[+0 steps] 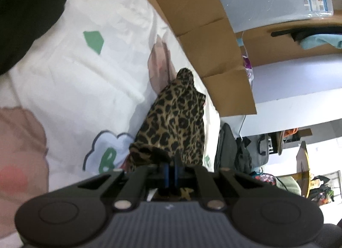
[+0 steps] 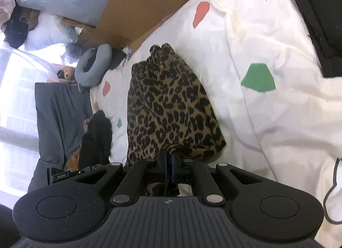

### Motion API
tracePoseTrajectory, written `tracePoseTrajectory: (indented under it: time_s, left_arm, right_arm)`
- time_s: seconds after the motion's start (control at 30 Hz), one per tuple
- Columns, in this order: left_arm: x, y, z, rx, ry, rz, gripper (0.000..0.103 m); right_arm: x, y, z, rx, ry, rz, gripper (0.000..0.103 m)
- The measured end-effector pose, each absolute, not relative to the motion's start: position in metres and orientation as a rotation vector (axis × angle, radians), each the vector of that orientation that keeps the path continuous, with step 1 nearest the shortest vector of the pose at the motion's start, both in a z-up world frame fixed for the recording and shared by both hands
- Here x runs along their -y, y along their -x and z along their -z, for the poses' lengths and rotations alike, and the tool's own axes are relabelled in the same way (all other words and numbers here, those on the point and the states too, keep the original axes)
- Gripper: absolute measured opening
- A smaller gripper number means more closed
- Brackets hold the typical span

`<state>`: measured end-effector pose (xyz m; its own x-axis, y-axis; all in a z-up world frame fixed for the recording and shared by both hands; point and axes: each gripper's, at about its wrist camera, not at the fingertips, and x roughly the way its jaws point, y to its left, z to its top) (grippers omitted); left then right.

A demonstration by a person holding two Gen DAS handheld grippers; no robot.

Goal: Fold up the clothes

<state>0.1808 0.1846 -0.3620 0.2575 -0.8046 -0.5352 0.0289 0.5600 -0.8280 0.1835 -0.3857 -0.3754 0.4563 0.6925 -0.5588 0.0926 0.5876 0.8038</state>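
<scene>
A leopard-print garment [image 1: 171, 119] lies bunched on a white bedsheet [image 1: 85, 81] with coloured shapes. My left gripper [image 1: 170, 162] is shut on the near edge of the garment, with cloth pinched between its blue pads. In the right wrist view the same leopard-print garment [image 2: 168, 106] stretches away over the sheet [image 2: 267, 119]. My right gripper [image 2: 168, 158] is shut on its near edge too. The far end of the garment is crumpled.
A brown cardboard box [image 1: 203, 34] stands against the bed's far edge, also in the right wrist view [image 2: 139, 2]. Black cloth [image 1: 25, 12] lies at one corner of the sheet. A grey neck pillow [image 2: 94, 66] and dark clothes [image 2: 96, 141] lie beside the bed.
</scene>
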Motion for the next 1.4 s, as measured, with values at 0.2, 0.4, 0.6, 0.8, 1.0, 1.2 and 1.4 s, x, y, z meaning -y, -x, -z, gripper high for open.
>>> tracePoseTrajectory:
  time_s: [0.2,0.4,0.6,0.8,1.0,1.2,1.4]
  left_arm:
    - [-0.181,-0.200,0.353,-1.125,0.791,0.665,0.005]
    - [-0.172,-0.219,0.348,-1.084,0.764,0.664,0.005]
    - [-0.166,-0.238,0.348,-1.062,0.748,0.673,0.005]
    - [-0.158,-0.257,0.360,-1.074,0.709,0.658,0.005]
    - [-0.153,-0.271,0.376,-1.082,0.684,0.627,0.005]
    - [-0.147,-0.283,0.398,-1.114,0.651,0.587,0.005]
    - [-0.141,-0.294,0.420,-1.149,0.617,0.550,0.005]
  right_arm:
    - [0.385,-0.192,0.371,-1.011,-0.891,-0.424,0.002]
    - [0.385,-0.205,0.367,-0.977,-0.887,-0.397,0.002]
    - [0.384,-0.218,0.362,-0.945,-0.874,-0.387,0.002]
    - [0.383,-0.230,0.369,-0.943,-0.856,-0.367,0.002]
    - [0.380,-0.245,0.383,-0.948,-0.842,-0.332,0.002]
    - [0.375,-0.259,0.400,-0.965,-0.819,-0.286,0.002]
    - [0.370,-0.265,0.416,-0.996,-0.806,-0.246,0.002]
